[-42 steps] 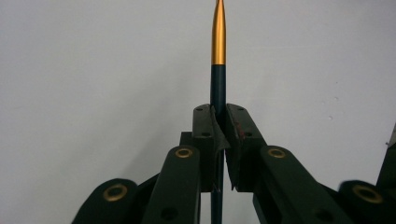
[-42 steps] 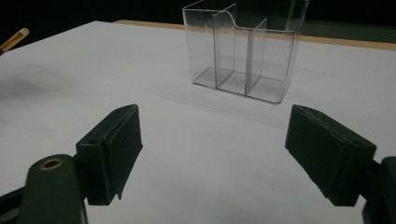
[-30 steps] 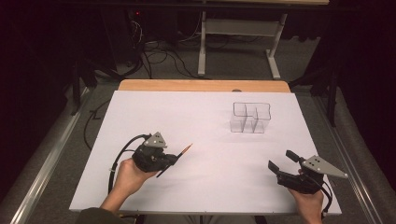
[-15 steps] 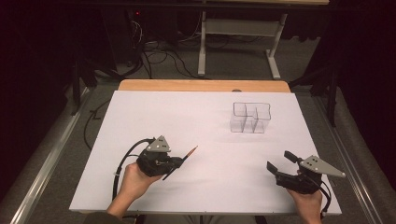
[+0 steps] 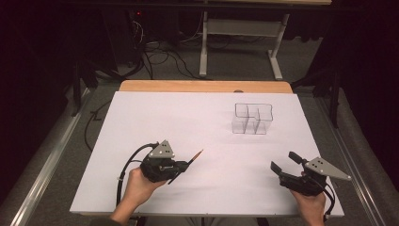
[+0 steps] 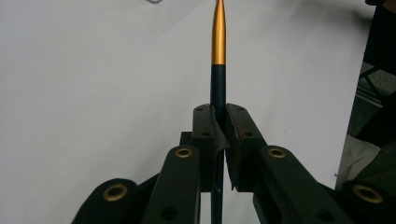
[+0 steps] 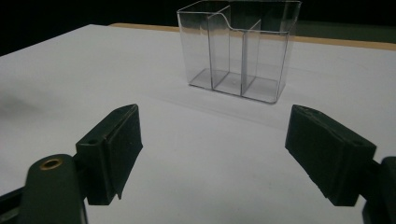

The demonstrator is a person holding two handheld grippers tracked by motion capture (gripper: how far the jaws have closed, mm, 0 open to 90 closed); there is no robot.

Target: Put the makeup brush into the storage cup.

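L gripper (image 5: pixel 184 165) edged right w/ pen (image 5: pixel 196 156), fingers clamped on it; R gripper (image 5: pixel 285 161) fingers apart, idle. Risk: thin pen may slip.

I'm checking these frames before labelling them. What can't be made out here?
- Pen: tip cut off by the left gripper view's top edge; its rear hidden between the jaws.
- Organizer: far compartment blurred through clear walls in the high view.
- Right gripper: rear hidden under its grey plate.

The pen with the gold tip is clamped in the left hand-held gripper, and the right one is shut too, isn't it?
Not quite. The pen is clamped in the left hand-held gripper, but the right hand-held gripper is open: the right gripper view shows its jaws wide apart with nothing between them, facing the clear organizer.
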